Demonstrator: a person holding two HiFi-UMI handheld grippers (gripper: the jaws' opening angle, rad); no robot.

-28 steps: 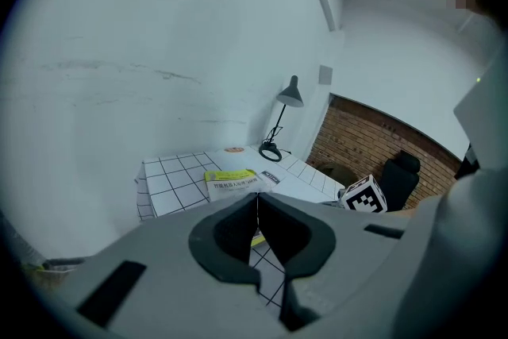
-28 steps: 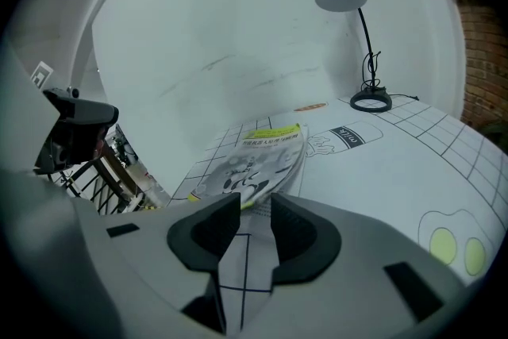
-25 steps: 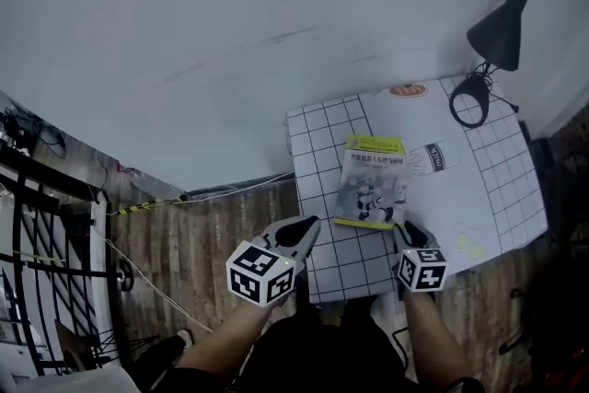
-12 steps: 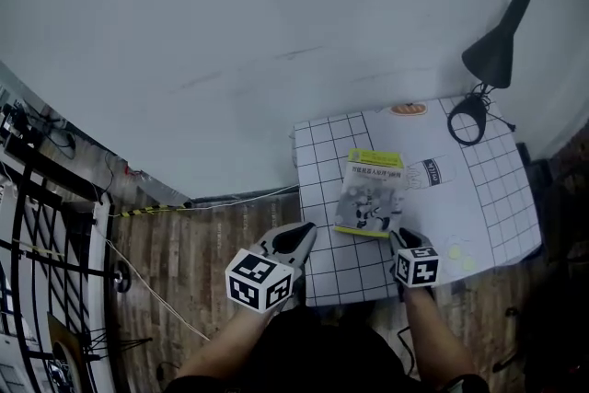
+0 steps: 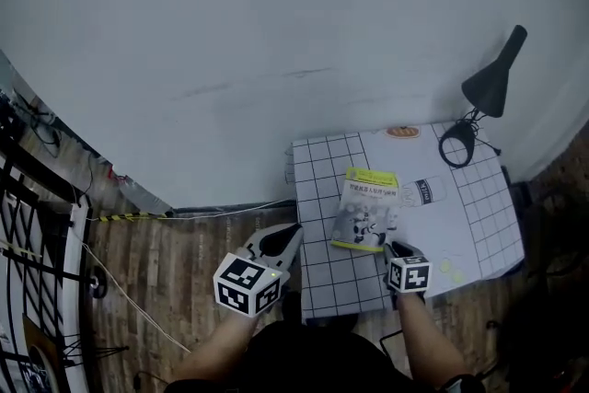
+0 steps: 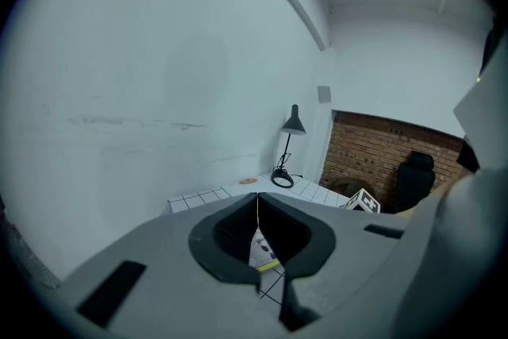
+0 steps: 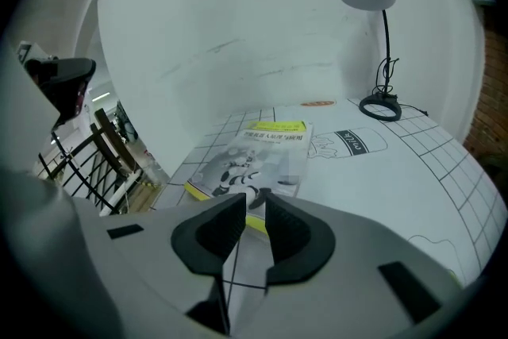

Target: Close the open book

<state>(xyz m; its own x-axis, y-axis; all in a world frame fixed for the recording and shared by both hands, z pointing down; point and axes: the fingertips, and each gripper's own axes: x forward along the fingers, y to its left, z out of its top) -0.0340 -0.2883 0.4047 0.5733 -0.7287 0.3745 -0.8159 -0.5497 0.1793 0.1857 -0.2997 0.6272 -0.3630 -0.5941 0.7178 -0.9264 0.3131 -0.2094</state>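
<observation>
The book [image 5: 366, 209] lies shut and flat on the gridded table mat, its yellow-and-grey cover up; it also shows in the right gripper view [image 7: 254, 156]. My right gripper [image 5: 394, 249] hovers just short of the book's near edge. Its jaws [image 7: 255, 198] have just been closing; a narrow gap remains with nothing in it. My left gripper [image 5: 286, 238] hangs off the table's left front corner, above the floor, jaws shut together [image 6: 256, 199] on nothing. A sliver of the book [image 6: 263, 252] shows below its jaws.
The white table [image 5: 488, 216] carries a black desk lamp [image 5: 488, 87] at its far right corner, an orange sticker [image 5: 402, 132] and a printed bottle outline [image 5: 425, 190]. A white wall stands behind. Wooden floor and black railings [image 5: 37, 225] lie to the left.
The head view has pulled back, so table and book look smaller. My left gripper has lifted and drifted slightly left. The book stays closed in the same place.
</observation>
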